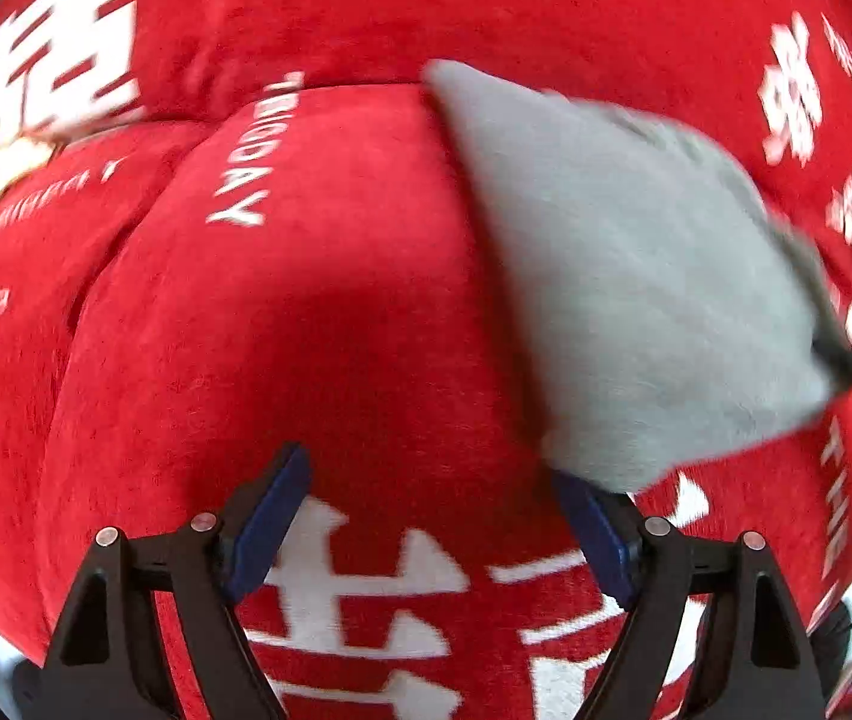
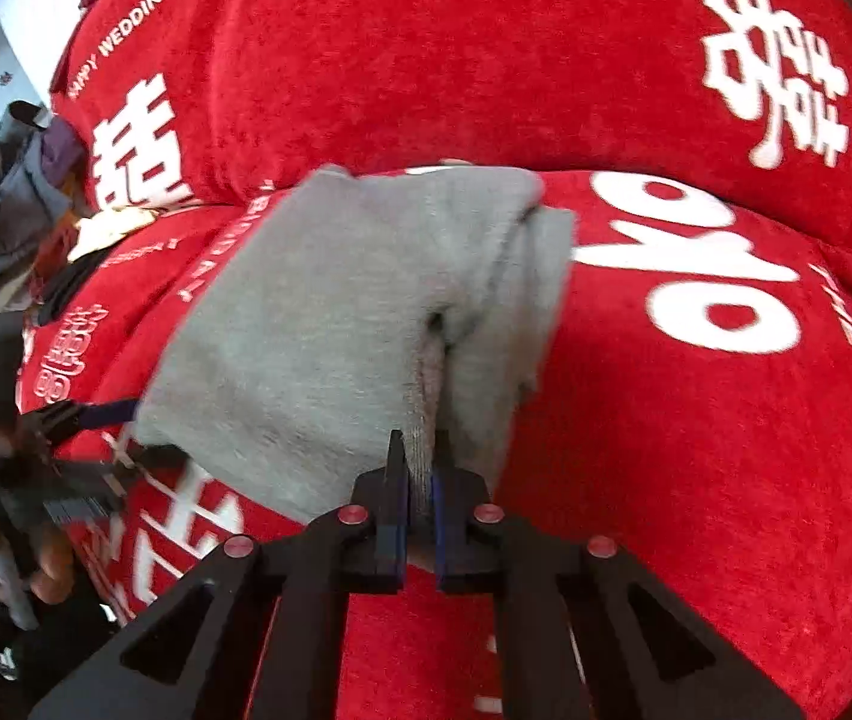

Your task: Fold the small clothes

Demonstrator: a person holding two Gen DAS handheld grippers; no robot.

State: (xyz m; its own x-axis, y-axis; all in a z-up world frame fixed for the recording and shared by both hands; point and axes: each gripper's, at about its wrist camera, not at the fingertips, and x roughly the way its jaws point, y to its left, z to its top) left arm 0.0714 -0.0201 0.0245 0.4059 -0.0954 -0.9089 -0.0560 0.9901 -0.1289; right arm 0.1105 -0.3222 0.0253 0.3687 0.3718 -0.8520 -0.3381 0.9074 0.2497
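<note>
Red cover (image 2: 696,450) reading "HAPPY WEDDING", grey garment (image 2: 330,324) pinched

Your views are bright and evenly lit; a soft shadow darkens the red cover (image 1: 330,360). The grey cloth (image 1: 636,276) smears with motion blur, and fisheye edges bend to black.

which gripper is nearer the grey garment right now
Right. The right gripper is shut on an edge of the grey garment. The left gripper stands open beside the garment's near corner over the red cover, gripping nothing.
</note>
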